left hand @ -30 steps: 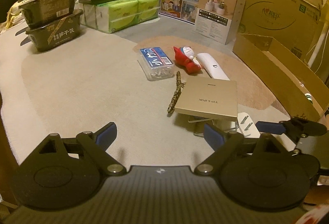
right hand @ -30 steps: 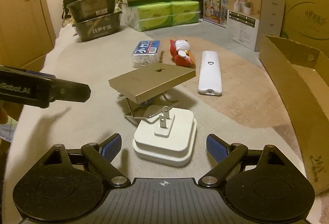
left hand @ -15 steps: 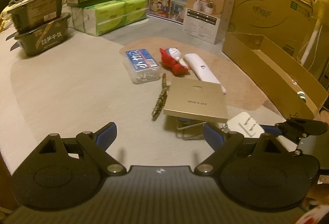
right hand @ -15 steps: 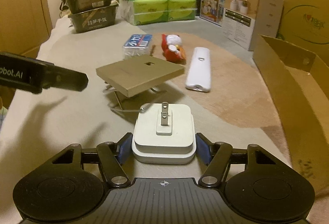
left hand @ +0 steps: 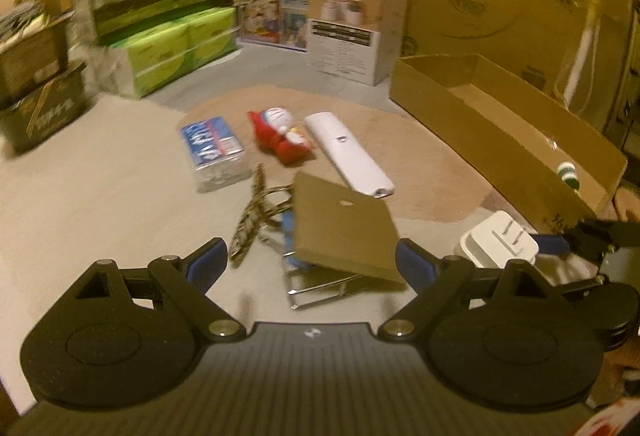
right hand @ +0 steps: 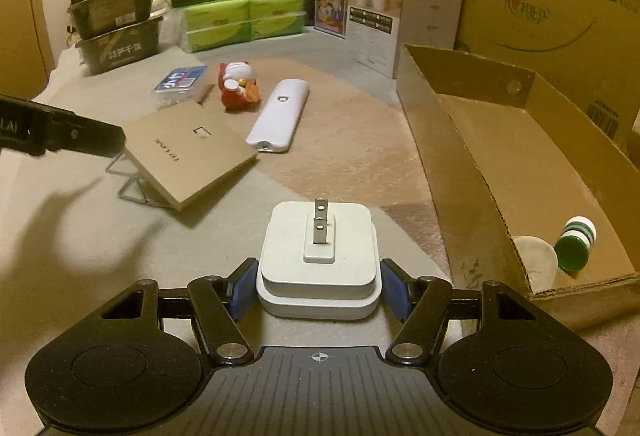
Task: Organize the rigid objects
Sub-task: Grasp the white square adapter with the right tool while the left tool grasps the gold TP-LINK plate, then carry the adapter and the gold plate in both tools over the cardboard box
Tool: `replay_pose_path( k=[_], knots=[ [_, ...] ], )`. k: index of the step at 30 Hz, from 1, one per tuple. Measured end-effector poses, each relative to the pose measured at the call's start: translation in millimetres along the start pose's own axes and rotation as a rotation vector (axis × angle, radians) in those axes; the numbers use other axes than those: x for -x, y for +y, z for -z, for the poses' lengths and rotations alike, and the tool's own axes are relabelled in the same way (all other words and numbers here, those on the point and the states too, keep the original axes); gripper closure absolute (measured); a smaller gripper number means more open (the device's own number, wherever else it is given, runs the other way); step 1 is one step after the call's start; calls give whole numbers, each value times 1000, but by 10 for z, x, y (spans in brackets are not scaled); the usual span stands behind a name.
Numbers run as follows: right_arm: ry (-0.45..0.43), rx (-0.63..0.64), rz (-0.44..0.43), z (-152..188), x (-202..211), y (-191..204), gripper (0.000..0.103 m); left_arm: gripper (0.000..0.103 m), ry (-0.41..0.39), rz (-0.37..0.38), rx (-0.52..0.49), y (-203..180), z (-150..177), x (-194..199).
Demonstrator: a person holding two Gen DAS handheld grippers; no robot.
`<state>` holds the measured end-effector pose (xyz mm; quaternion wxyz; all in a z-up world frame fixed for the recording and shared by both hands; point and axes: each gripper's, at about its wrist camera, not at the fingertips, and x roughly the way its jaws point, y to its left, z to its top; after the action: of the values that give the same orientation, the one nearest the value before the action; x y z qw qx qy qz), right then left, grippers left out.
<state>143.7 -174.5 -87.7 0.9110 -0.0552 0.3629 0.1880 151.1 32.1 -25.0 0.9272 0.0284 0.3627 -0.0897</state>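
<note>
My right gripper is shut on a white plug adapter with its prongs up; both blue pads press its sides. The same adapter shows at the right of the left wrist view. My left gripper stands open with nothing between its pads, just short of a gold flat box propped on a wire stand. Beyond it lie a white remote, a red toy, a clear case with a blue label and a leopard-print strap.
An open cardboard box stands at the right, holding a green bottle and a white round lid. Milk cartons, green tissue packs and dark trays line the back. A left gripper finger reaches in beside the gold box.
My right gripper closed on the adapter and shifted right toward the cardboard box. My left gripper moved closer to the gold box and rolled slightly, staying open.
</note>
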Motion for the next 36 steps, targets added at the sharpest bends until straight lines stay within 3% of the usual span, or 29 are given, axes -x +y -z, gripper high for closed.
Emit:
replay_pose_path(
  k=[8,22,28,36],
  knots=[
    [-26,40,-19,7,-34,-22,38,13,14,-40,-107,-308,-34,-237],
    [-58,54,-36,54,-40,-56,36,16,54,-212,-305,-699,-17,-612],
    [-56,51,-41,52,-38,-64,36,18,57,-219,-299,-678,-15,-600],
    [-31,53,-39,63,69,-36,38,18,3,-182,-193,-637,154,-101]
  ],
)
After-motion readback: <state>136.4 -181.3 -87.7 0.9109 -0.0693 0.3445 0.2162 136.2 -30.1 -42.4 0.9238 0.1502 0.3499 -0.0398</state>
